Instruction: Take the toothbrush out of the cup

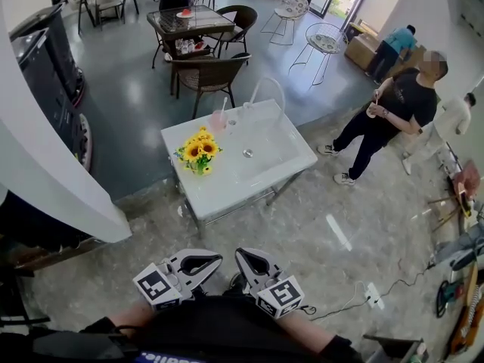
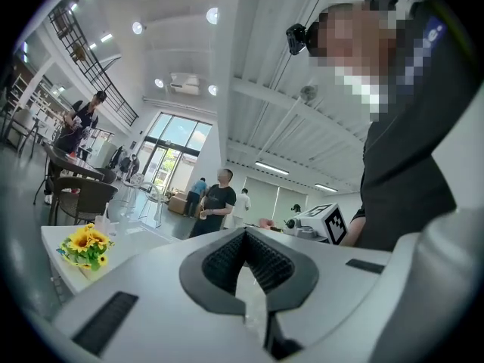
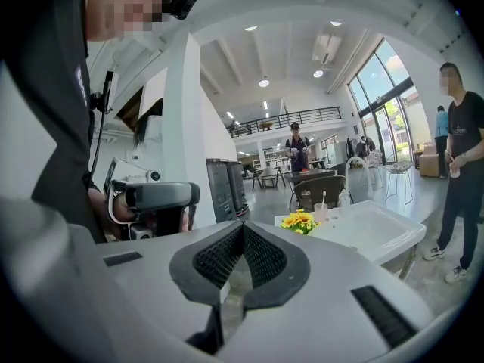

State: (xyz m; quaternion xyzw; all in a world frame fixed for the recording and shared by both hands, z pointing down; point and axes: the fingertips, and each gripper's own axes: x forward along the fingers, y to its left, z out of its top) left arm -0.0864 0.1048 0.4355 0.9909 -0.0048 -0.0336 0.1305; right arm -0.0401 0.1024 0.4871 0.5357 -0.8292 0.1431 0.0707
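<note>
The white counter [image 1: 219, 195], with its sunken basin, stands alone on the floor, well apart from the operator [image 1: 227, 331]. Both grippers sit low against the operator's body. This is judged a carrying posture, as nothing is within reach.

The left gripper [image 1: 218, 259] has its jaws together on nothing. The right gripper [image 1: 240, 254] is the same, pads meeting and empty.

A bunch of sunflowers [image 1: 198, 151] stands at the counter's left edge. The pink cup [image 1: 218, 119] stands upright at the far left corner with the toothbrush [image 1: 223, 106] in it, so removal is judged not begun.

The head view gives the layout from above. Only the right gripper view shows the brush handle rising clear of the cup rim, just behind the flowers. The left gripper view shows the flowers plainly but the cup only as a small shape.
</note>
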